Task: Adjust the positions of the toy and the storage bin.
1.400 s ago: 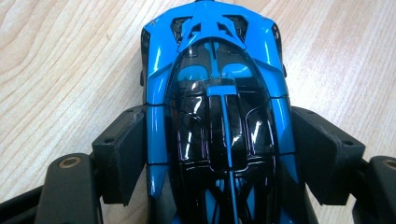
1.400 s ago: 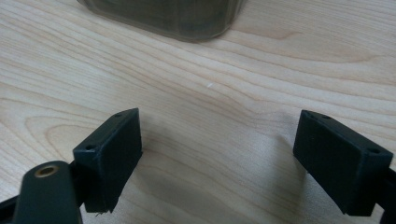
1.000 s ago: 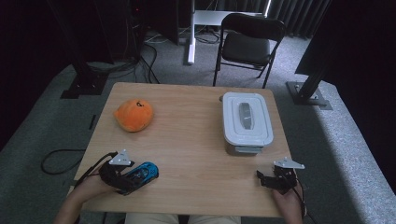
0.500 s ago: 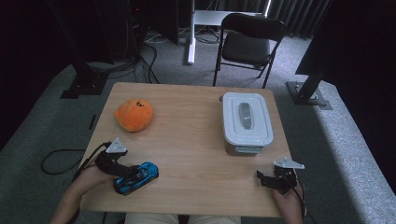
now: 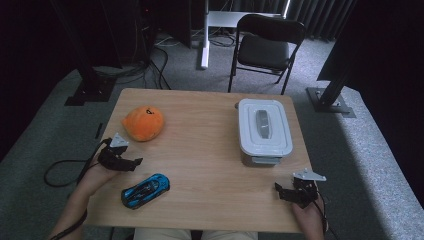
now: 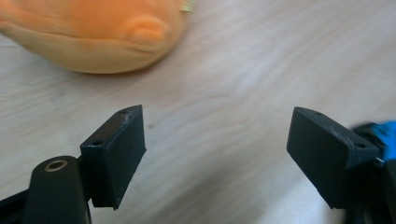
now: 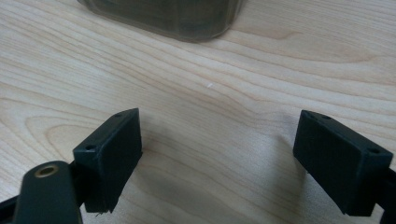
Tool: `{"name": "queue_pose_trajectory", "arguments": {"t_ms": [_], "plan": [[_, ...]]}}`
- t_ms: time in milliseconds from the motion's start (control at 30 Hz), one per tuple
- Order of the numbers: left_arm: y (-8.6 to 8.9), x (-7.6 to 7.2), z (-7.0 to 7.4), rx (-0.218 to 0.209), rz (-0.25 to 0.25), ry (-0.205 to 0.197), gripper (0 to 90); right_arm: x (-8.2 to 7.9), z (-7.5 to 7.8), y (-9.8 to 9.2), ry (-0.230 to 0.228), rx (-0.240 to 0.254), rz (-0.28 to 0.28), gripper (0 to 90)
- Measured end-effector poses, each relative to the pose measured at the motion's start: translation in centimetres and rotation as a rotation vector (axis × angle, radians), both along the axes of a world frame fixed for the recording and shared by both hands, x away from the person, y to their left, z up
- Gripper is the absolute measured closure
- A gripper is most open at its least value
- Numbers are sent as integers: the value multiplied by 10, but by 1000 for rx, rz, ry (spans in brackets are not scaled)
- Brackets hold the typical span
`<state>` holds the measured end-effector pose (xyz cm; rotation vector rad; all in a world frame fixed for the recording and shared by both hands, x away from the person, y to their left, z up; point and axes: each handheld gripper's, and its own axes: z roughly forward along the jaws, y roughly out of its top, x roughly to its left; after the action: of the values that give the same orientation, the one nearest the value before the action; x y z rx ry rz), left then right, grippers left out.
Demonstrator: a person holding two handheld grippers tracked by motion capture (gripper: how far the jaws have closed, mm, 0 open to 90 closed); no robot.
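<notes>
Beside the released left gripper (image 6: 215,154), a blue toy car (image 6: 380,135) is cut off; right gripper (image 7: 217,158) released.

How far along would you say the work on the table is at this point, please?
Nothing looks done: the lid sits on the grey box, with the blue toy car and orange plush loose on the table. The left gripper hovers open between them; the right gripper is open and empty.
</notes>
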<state>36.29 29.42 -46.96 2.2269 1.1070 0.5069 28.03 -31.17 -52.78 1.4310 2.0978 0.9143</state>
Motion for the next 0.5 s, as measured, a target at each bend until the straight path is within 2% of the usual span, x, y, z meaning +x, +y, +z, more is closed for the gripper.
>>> {"name": "queue_pose_trajectory", "arguments": {"t_ms": [100,200,267,333,433,500], "plan": [[0,7,3,-3,14,-20,221,0,0,0,0,0,0,149],[-2,12,3,13,28,-32,237,0,0,0,0,0,0,149],[-3,17,3,11,36,-33,275,0,0,0,0,0,0,149],[-6,25,3,0,69,-39,350,0,0,0,0,0,0,149],[-10,34,-1,24,110,-18,388,0,0,0,0,0,0,149],[-12,39,-3,14,111,-11,388,0,0,0,0,0,0,149]]}}
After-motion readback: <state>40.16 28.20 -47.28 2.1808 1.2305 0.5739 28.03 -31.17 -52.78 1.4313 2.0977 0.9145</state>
